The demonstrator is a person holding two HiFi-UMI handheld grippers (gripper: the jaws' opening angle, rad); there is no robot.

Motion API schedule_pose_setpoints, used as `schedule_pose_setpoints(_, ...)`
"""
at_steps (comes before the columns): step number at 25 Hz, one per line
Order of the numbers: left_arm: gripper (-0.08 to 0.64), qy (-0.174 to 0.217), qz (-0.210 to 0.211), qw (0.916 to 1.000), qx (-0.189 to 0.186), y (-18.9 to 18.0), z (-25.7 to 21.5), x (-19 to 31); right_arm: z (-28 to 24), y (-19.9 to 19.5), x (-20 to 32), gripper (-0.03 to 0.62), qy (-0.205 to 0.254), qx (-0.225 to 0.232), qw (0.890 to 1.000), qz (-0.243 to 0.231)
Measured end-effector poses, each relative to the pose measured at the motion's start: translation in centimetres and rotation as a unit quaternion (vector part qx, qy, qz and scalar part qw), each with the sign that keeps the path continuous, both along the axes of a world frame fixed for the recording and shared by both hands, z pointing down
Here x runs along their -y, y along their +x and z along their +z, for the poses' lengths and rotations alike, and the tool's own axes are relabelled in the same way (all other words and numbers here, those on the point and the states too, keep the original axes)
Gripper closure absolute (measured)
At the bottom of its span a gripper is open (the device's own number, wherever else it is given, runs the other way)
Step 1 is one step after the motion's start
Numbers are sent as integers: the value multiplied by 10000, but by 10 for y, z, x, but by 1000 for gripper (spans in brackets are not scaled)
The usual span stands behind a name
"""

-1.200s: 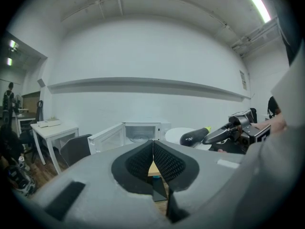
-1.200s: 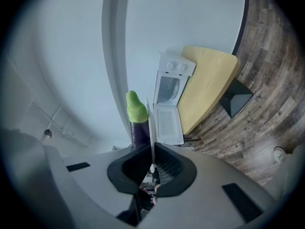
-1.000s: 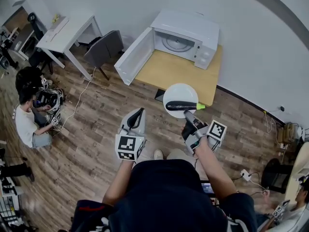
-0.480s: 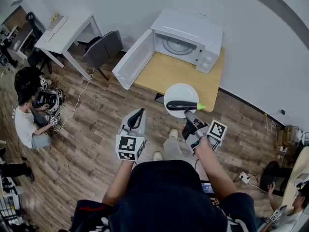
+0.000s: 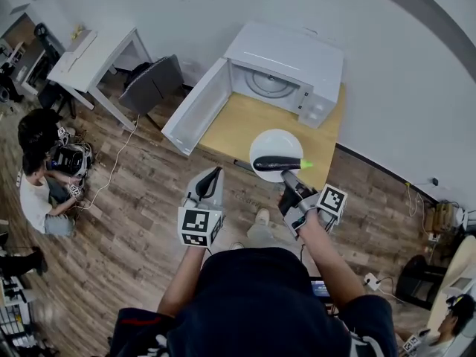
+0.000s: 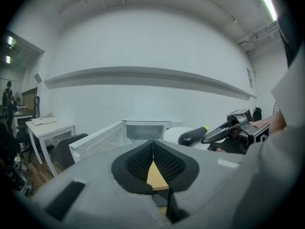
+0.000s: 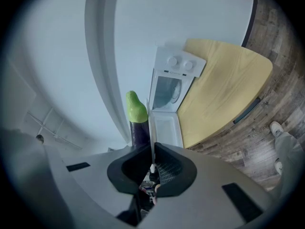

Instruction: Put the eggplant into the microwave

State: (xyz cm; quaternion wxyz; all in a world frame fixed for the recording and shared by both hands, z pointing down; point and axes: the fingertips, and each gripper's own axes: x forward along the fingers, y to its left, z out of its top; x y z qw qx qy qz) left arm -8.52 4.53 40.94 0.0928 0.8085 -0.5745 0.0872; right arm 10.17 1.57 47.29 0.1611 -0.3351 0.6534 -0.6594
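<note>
A dark purple eggplant (image 5: pixel 277 163) with a green stem lies on a white plate (image 5: pixel 271 143). My right gripper (image 5: pixel 288 175) is shut on the plate's near rim and holds it level over the front edge of the wooden table (image 5: pixel 245 114). In the right gripper view the plate's thin edge (image 7: pixel 150 128) runs between the pads, with the eggplant (image 7: pixel 137 118) just beyond. The white microwave (image 5: pixel 286 58) stands at the back of the table with its door (image 5: pixel 195 106) swung wide to the left. My left gripper (image 5: pixel 212 175) is shut and empty, left of the plate.
A white desk (image 5: pixel 97 54) and a grey chair (image 5: pixel 152 76) stand left of the microwave table. A person (image 5: pixel 37 184) sits on the wooden floor at far left among cables. A wall runs behind the microwave.
Both grippers and the plate with the eggplant have moved forward towards the microwave; the plate now hangs over the table's front edge. The grip on the plate is unchanged.
</note>
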Motion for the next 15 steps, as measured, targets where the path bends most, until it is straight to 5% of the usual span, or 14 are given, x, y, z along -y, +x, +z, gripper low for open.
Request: schedule_pose_setpoints(15, 541, -97, -395, 9992, 53, 13, 7, 68, 10, -1, 82, 571, -74, 19, 9985, -540)
